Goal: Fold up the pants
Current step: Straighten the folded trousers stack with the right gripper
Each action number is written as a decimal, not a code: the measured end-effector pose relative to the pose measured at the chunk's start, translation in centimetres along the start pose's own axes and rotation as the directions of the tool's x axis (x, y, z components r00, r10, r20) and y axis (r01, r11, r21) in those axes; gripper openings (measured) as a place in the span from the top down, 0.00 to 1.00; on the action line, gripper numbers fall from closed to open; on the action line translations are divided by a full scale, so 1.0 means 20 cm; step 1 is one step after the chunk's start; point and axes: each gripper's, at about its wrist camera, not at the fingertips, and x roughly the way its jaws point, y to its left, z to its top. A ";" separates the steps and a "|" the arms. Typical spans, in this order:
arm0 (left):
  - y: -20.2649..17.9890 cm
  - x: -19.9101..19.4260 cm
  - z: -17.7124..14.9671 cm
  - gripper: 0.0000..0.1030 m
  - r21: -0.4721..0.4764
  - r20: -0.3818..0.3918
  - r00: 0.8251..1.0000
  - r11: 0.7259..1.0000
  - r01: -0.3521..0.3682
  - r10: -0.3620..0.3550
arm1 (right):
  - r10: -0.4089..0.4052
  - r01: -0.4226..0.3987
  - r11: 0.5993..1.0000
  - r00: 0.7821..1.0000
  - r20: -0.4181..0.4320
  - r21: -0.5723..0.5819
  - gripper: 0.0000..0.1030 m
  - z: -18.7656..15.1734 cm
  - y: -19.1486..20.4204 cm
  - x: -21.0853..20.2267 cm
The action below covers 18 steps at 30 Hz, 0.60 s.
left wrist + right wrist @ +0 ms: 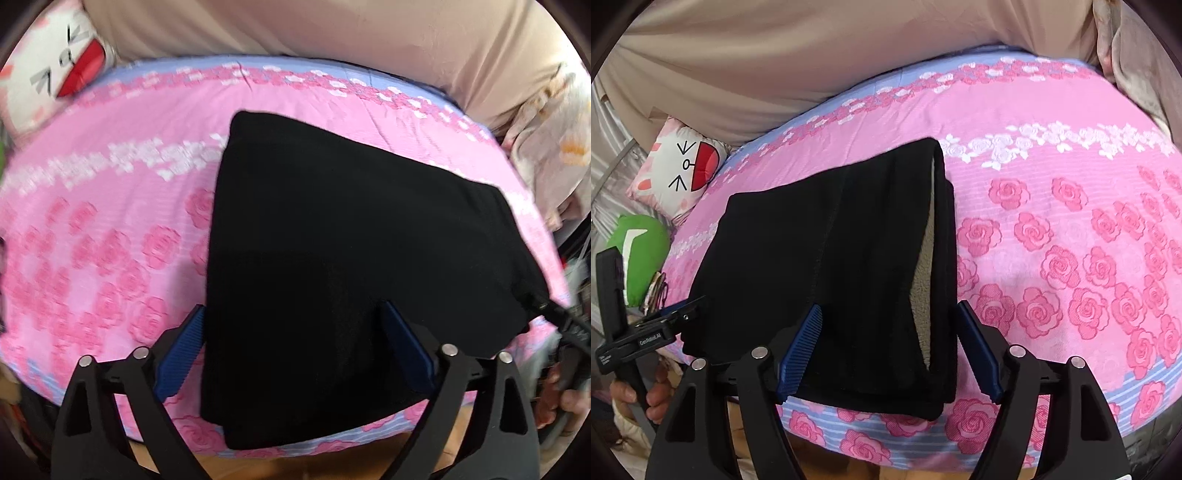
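Observation:
The black pants lie folded flat on the pink rose-print bed cover, near its front edge. In the right wrist view the pants show a pale inner lining along their right fold. My left gripper is open above the pants' near edge, blue pads wide apart, nothing held. My right gripper is open too, its blue pads astride the pants' near right part. The left gripper also shows at the pants' left corner in the right wrist view. The right gripper's tip shows at the pants' right corner in the left wrist view.
A white cat-face cushion and a green plush lie at the bed's left side. A beige blanket runs along the far edge. A floral cloth hangs at the right. The bed's front edge drops to a wooden floor.

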 end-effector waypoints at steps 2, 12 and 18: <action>0.05 0.04 0.00 0.08 -0.044 -0.025 0.996 0.995 0.087 -0.088 | 0.027 -0.027 0.999 1.000 -0.015 0.022 0.28 0.00 -0.03 0.02; 0.04 0.11 0.02 0.05 -0.016 0.023 0.978 0.978 0.209 -0.208 | 0.217 -0.215 0.973 0.976 -0.018 0.083 0.13 0.02 -0.08 0.10; 0.05 0.14 0.06 0.20 -0.032 0.041 0.970 0.970 0.243 -0.241 | 0.275 -0.275 0.960 0.961 0.007 0.054 0.05 0.07 -0.04 0.16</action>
